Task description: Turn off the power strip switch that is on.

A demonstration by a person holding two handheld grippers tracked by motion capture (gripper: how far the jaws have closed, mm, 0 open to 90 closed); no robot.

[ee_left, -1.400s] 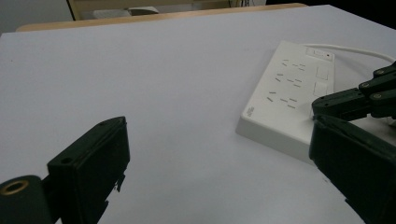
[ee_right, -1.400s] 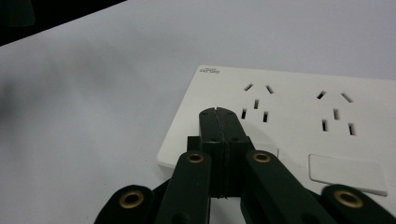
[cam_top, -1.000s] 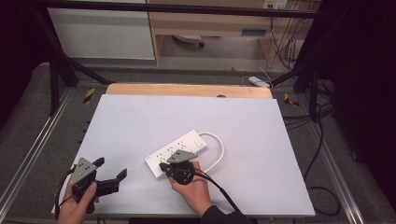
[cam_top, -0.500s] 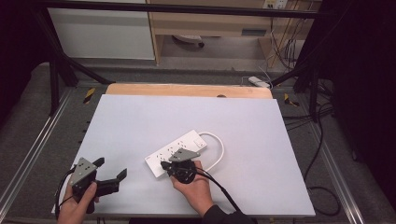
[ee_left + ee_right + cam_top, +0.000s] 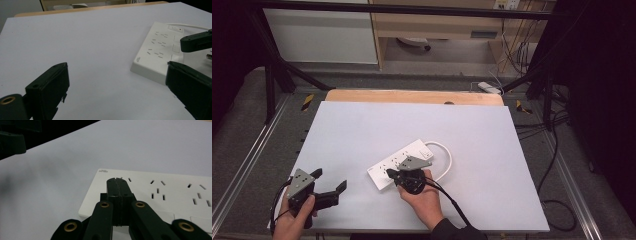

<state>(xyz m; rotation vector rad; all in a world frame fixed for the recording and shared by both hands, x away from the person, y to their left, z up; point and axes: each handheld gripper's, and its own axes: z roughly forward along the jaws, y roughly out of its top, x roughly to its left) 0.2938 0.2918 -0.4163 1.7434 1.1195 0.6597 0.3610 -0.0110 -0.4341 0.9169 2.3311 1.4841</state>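
While jaws closed, right gripper point(image 5: 116, 182) over power strip point(image 5: 160, 192) end.

The power strip point(image 5: 155, 192) bears a small printed mark near its corner, too blurred to read.

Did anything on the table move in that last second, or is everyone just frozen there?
Almost nothing moved. The right gripper stays shut over the near end of the power strip, and the left gripper still waits open at the table's near left corner. The power strip and its cable lie as before.
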